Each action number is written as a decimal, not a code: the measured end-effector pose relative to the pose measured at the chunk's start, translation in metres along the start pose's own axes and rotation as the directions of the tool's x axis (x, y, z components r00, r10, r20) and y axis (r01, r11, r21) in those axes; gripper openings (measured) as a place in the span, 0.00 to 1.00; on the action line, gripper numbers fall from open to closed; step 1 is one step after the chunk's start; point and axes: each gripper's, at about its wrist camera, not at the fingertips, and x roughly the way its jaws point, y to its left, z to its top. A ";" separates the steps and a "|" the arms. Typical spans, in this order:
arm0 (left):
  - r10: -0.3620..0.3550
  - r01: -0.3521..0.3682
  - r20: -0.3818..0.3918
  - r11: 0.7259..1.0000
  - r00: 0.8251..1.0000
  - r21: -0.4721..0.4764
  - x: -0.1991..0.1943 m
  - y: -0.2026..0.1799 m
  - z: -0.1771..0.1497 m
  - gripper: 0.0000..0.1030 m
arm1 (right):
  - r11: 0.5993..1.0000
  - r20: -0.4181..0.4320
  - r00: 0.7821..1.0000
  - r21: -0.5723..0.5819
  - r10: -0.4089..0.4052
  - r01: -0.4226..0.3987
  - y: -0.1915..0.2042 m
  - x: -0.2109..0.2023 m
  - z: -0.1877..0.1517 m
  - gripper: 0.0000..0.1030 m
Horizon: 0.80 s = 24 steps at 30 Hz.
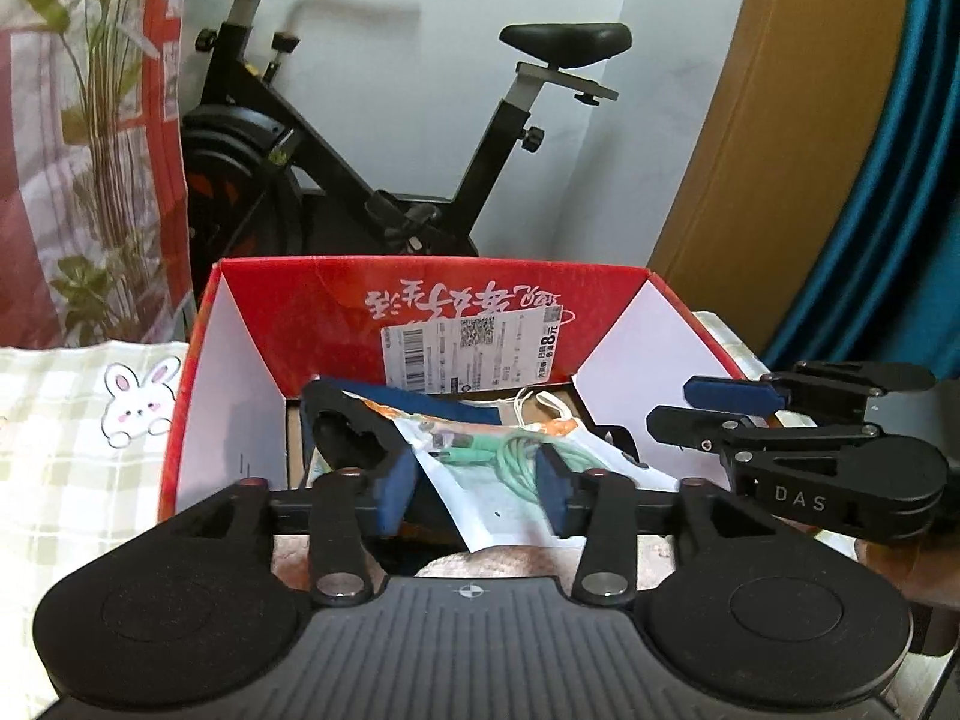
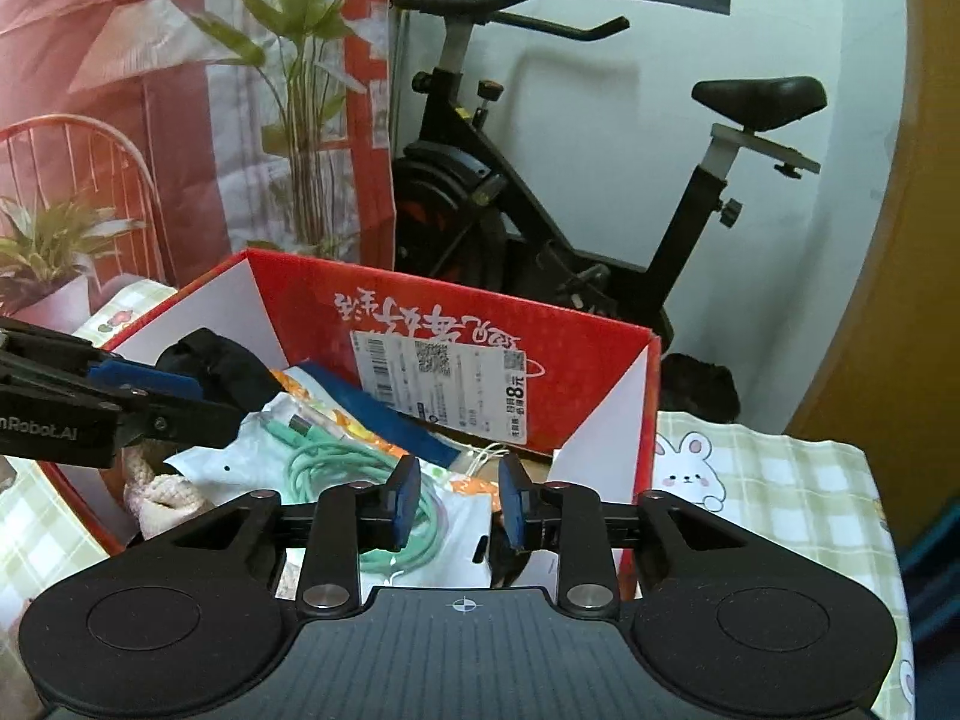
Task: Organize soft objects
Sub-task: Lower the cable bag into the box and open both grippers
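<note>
1. Left tool (image 1: 474, 489): blue pads parted, gripping nothing, poised over the white pouch (image 1: 480, 474) of mint-green cable (image 1: 510, 456).
2. Right tool (image 2: 459, 501): pads parted, empty, above the same pouch; seen at 3 o'clock from the left wrist.
3. Red box (image 1: 336, 300): open-topped, white inner flaps, barcode label on its far wall at 12 o'clock; holds pouch, black soft item (image 2: 222, 360), pink knit piece (image 2: 162, 492).
4. Desk: checked cloth (image 1: 60, 420) with rabbit print.
5. Room: exercise bike (image 1: 360, 150), plant (image 2: 300, 90).

Surface under a checked bunny-print cloth (image 2: 780, 480), open red cardboard box (image 2: 468, 324) standing on it
</note>
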 end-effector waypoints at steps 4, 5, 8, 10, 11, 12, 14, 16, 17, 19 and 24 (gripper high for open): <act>0.014 -0.014 0.029 1.000 0.999 0.021 -0.013 -0.004 0.001 0.85 | 1.000 0.014 1.000 0.015 -0.005 0.005 0.000 -0.013 -0.001 0.52; 0.017 -0.018 0.048 1.000 0.999 0.023 -0.021 -0.004 0.000 0.95 | 1.000 0.018 1.000 0.018 -0.008 0.008 -0.001 -0.017 0.000 0.57; 0.027 -0.031 0.085 0.998 0.996 0.045 -0.037 -0.008 0.000 0.97 | 0.999 0.039 0.999 0.030 -0.022 0.020 0.001 -0.030 -0.003 0.81; 0.032 -0.037 0.088 0.998 0.996 0.055 -0.047 -0.008 -0.001 0.98 | 0.999 0.061 0.998 0.044 -0.022 0.019 0.002 -0.042 -0.006 0.98; 0.035 -0.041 0.094 0.997 0.995 0.058 -0.053 -0.007 -0.002 1.00 | 0.999 0.069 0.997 0.049 -0.025 0.021 0.002 -0.046 -0.007 0.99; 0.040 -0.047 0.101 0.997 0.994 0.059 -0.059 -0.006 -0.003 1.00 | 0.998 0.076 0.997 0.053 -0.026 0.022 0.003 -0.051 -0.009 0.99; 0.048 -0.055 0.115 0.997 0.992 0.059 -0.069 -0.004 -0.005 1.00 | 0.998 0.083 0.996 0.061 -0.025 0.020 0.006 -0.061 -0.012 0.99; 0.053 -0.060 0.124 0.997 0.991 0.056 -0.080 -0.003 -0.007 1.00 | 0.997 0.093 0.995 0.067 -0.030 0.024 0.008 -0.071 -0.014 1.00; 0.056 -0.063 0.130 0.996 0.990 0.055 -0.085 -0.002 -0.009 1.00 | 0.997 0.098 0.995 0.069 -0.034 0.027 0.010 -0.076 -0.016 1.00; 0.064 -0.073 0.142 0.996 0.988 0.059 -0.097 -0.002 -0.013 1.00 | 0.997 0.109 0.993 0.073 -0.038 0.031 0.012 -0.086 -0.019 1.00; 0.087 -0.097 0.156 0.994 0.984 0.058 -0.120 -0.001 -0.028 1.00 | 0.995 0.138 0.990 0.101 -0.030 0.016 0.018 -0.106 -0.028 1.00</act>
